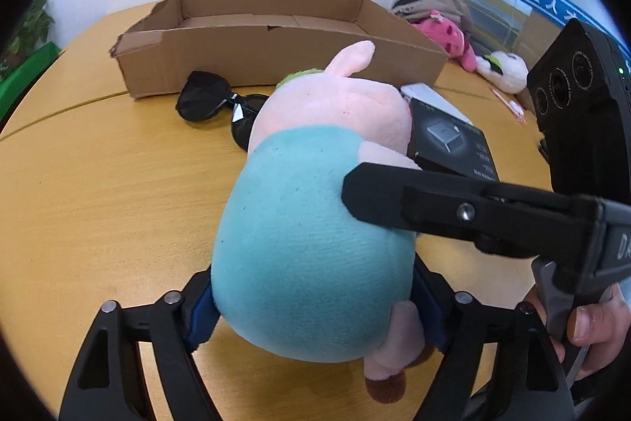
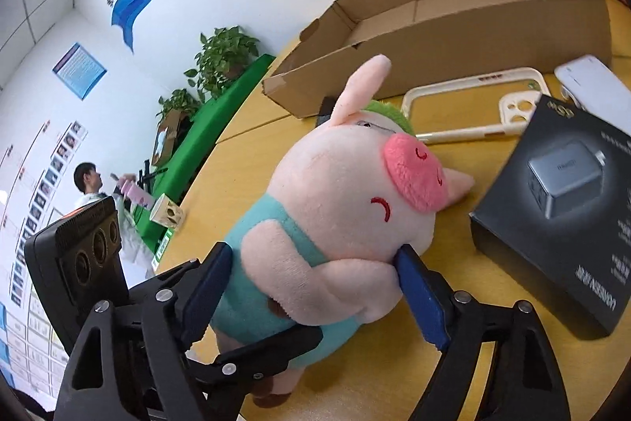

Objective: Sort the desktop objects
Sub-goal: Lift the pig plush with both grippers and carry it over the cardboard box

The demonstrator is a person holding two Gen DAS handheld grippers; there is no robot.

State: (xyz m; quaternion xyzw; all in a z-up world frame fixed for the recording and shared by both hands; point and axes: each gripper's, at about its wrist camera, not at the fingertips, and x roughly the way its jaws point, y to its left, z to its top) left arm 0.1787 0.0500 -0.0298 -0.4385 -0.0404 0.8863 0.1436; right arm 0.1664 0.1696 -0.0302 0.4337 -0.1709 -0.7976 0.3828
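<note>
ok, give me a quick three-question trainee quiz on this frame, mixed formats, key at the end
1. True or false: the sunglasses lie inside the cardboard tray.
2. What sits between the pads of both the left claw and the right claw? A) plush pig B) phone case C) mug
3. In the right wrist view, what lies on the table just right of the pig's head?

Key:
1. False: they lie on the table in front of the tray.
2. A.
3. The black charger box.
</note>
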